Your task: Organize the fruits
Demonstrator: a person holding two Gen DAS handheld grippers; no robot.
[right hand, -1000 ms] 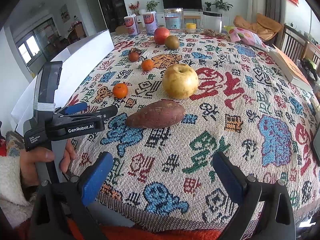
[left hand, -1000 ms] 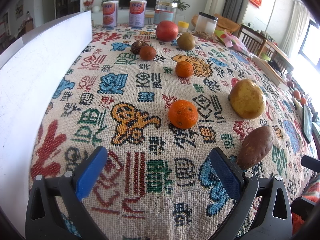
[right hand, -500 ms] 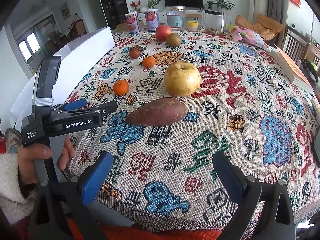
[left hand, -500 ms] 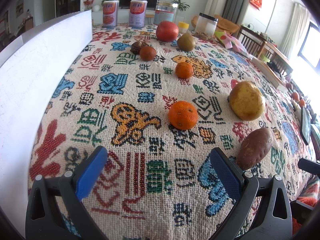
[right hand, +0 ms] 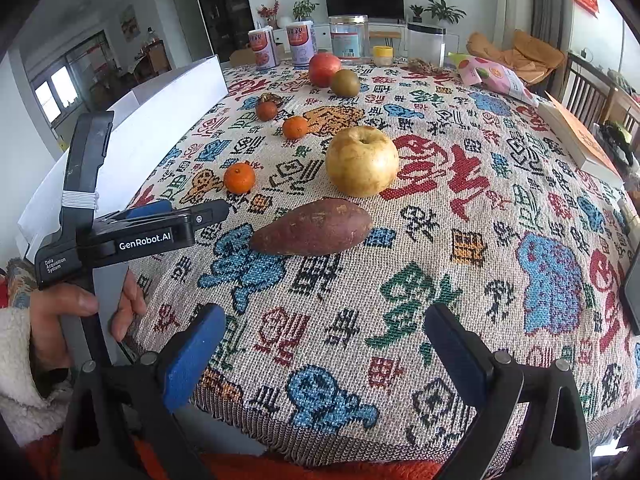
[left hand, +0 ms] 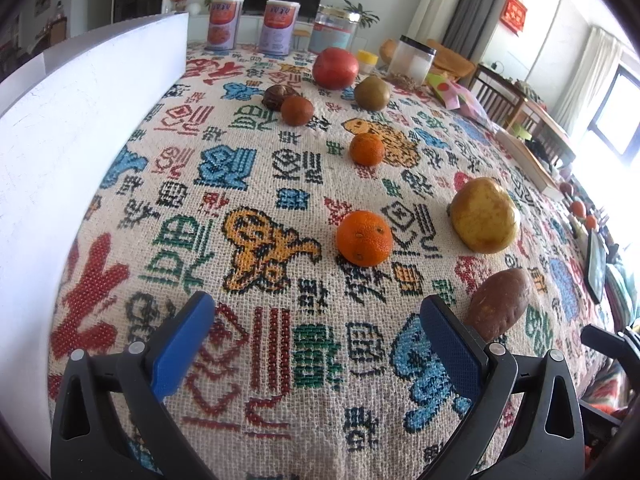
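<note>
Fruits lie in a loose line on the patterned tablecloth (left hand: 280, 184): a sweet potato (left hand: 498, 304) (right hand: 312, 227), a yellow apple (left hand: 485, 215) (right hand: 362, 161), a near orange (left hand: 363, 238) (right hand: 239, 178), a far orange (left hand: 367, 149) (right hand: 295, 127), a small brown fruit (left hand: 297, 110), a green-brown fruit (left hand: 372, 93) and a red apple (left hand: 335, 68). My left gripper (left hand: 316, 344) is open and empty, low over the near cloth, short of the near orange. My right gripper (right hand: 320, 344) is open and empty near the table's front edge, short of the sweet potato.
A white board (left hand: 80, 128) stands along the table's left side. Two cans (left hand: 224, 24), jars (left hand: 412, 60), a snack bag (right hand: 496, 76) and a book (right hand: 580, 140) sit at the back and right. A dark nut-like item (left hand: 276, 96) lies beside the brown fruit.
Both grippers have barely moved; the right one has edged slightly forward. The fruits have not moved.
</note>
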